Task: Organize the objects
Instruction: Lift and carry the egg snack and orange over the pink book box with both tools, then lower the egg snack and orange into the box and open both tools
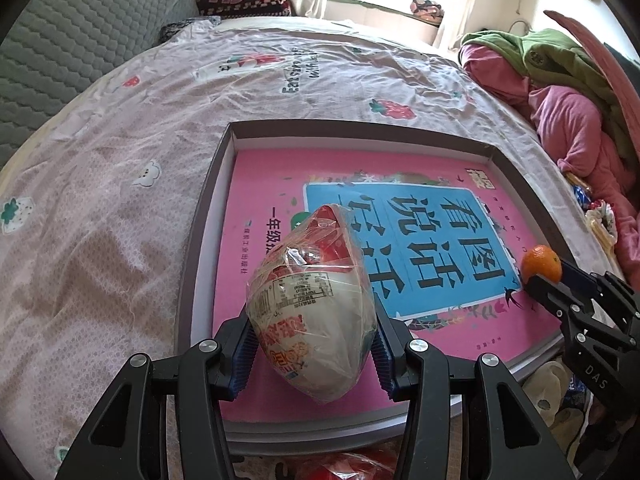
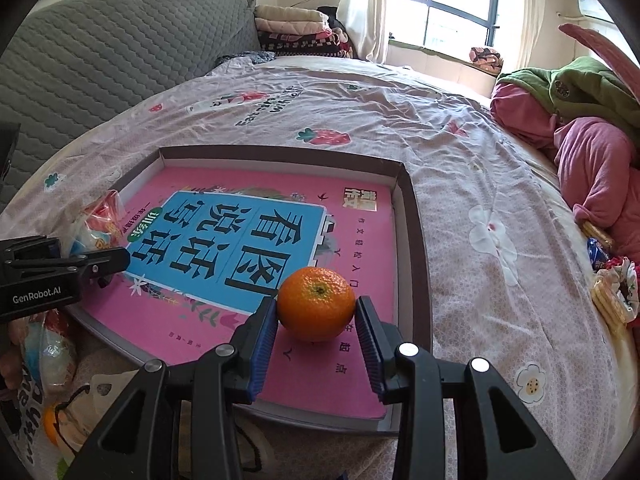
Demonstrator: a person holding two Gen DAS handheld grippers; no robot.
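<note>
A shallow grey box (image 1: 202,216) (image 2: 416,240) lies on the bed with a pink and blue book (image 1: 420,236) (image 2: 240,236) flat inside it. My left gripper (image 1: 312,332) is shut on a plastic-wrapped instant noodle bowl (image 1: 316,292), which tilts over the book's near left part. My right gripper (image 2: 317,308) is shut on an orange (image 2: 316,304), low over the book's near right corner. In the left wrist view the orange (image 1: 541,263) and the right gripper (image 1: 546,278) show at the right edge. The right wrist view has the left gripper (image 2: 116,258) and the bowl (image 2: 100,220) at the left.
A pink flowered bedsheet (image 2: 500,200) surrounds the box. Pink and green clothes (image 2: 592,152) are heaped at the right, with snack packets (image 2: 612,292) below them. A grey quilted headboard (image 2: 100,48) and folded blankets (image 2: 296,24) stand behind. Bagged items (image 2: 48,356) lie near the front left.
</note>
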